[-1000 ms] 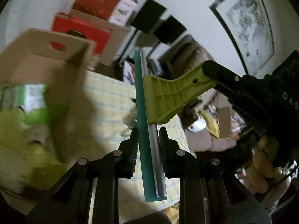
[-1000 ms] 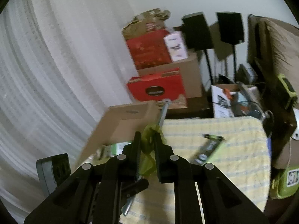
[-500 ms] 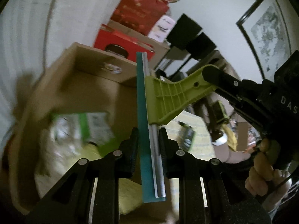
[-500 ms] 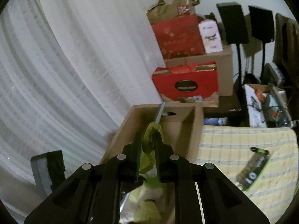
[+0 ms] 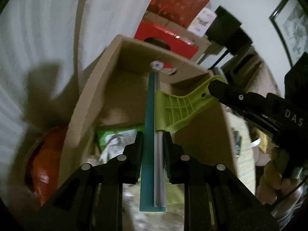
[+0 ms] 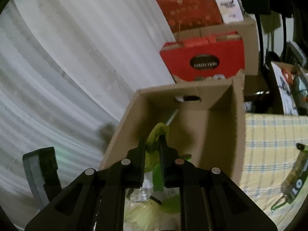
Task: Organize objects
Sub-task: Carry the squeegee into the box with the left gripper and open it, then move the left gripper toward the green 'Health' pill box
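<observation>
Cardboard now fills the space ahead of both claws: the open cardboard box [image 5: 192,80], off to the side a second ago, sits straight in front of and below them, so the squeegee [image 5: 154,130] has been carried from above the checked desk [image 6: 269,140] to the mouth of the box. Both hands have tipped downward too.

The left claw [image 5: 153,146] is clamped on the blade end, the teal rubber strip and its metal rail pinched between the pads. The right claw [image 6: 152,150] is clamped on the lime-green handle, which the left view shows reaching away to the right.

Below the left claw, inside the box, lies a green packet [image 5: 119,136]; pale green items show beneath the right claw. A dark green packet [image 6: 294,181] lies on the desk far right of the right claw.

My reading: transport is nearly done, and what remains is lowering the squeegee in and releasing with both claws. Its long rail points at the far wall, so it may need tilting to fit.
</observation>
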Demonstrator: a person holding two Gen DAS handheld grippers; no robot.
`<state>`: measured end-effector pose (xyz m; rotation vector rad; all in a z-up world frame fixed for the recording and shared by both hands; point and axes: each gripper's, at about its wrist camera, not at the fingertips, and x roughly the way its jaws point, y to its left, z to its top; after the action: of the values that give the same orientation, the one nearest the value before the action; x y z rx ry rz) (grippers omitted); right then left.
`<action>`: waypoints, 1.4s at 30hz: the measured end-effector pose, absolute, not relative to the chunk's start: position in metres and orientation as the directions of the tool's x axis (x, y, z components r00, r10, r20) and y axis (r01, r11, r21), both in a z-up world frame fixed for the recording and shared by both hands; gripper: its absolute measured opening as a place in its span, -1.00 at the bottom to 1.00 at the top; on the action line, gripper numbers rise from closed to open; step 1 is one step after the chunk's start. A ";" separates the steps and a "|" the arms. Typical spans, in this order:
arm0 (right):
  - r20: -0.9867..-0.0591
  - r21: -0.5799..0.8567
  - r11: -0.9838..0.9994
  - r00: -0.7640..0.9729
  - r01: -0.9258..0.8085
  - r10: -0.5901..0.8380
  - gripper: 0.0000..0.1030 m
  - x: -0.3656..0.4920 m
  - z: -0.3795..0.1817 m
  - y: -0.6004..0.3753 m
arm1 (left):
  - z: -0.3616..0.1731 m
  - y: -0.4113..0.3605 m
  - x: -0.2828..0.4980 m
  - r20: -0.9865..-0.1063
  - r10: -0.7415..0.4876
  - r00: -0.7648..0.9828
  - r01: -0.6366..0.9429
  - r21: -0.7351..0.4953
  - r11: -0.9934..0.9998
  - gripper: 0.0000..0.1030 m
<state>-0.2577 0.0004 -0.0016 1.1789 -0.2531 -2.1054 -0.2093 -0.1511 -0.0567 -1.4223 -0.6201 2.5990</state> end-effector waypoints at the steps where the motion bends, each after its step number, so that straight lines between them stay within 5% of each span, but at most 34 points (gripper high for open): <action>1: -0.681 0.477 -0.739 -0.333 0.475 -0.653 -0.75 -0.260 -0.008 -0.002 | -0.060 -0.152 -0.209 -0.787 0.283 -0.549 0.097 -0.396 -0.913 -0.64; 8: -0.764 0.423 -0.793 -0.298 0.438 -0.572 -0.74 -0.264 -0.041 -0.002 | -0.073 -0.151 -0.210 -0.825 0.252 -0.506 0.124 -0.359 -0.925 -0.59; 12: -0.791 0.362 -0.815 -0.313 0.453 -0.525 -0.78 -0.258 -0.042 0.001 | -0.069 -0.145 -0.205 -0.828 0.275 -0.488 0.111 -0.372 -0.922 -0.14; 15: -0.787 0.320 -0.822 -0.350 0.471 -0.507 -0.52 -0.250 -0.032 0.006 | -0.061 -0.140 -0.199 -0.817 0.280 -0.504 0.099 -0.376 -0.921 0.17; 17: -0.778 0.313 -0.820 -0.367 0.479 -0.511 -0.12 -0.245 -0.024 0.013 | -0.055 -0.138 -0.195 -0.813 0.279 -0.511 0.098 -0.378 -0.921 0.29; 24: -0.758 0.260 -0.831 -0.429 0.493 -0.491 -0.01 -0.229 0.002 0.038 | -0.042 -0.138 -0.181 -0.792 0.304 -0.529 0.111 -0.419 -0.901 0.63; 42: -0.764 0.154 -0.878 -0.508 0.454 -0.397 0.27 -0.189 0.012 0.113 | -0.001 -0.096 -0.153 -0.775 0.251 -0.580 0.038 -0.334 -0.942 0.82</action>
<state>-0.1885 0.1127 0.0118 1.1761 0.0906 -2.3688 -0.1530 -0.0960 -0.0011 -1.3745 -0.4820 2.6449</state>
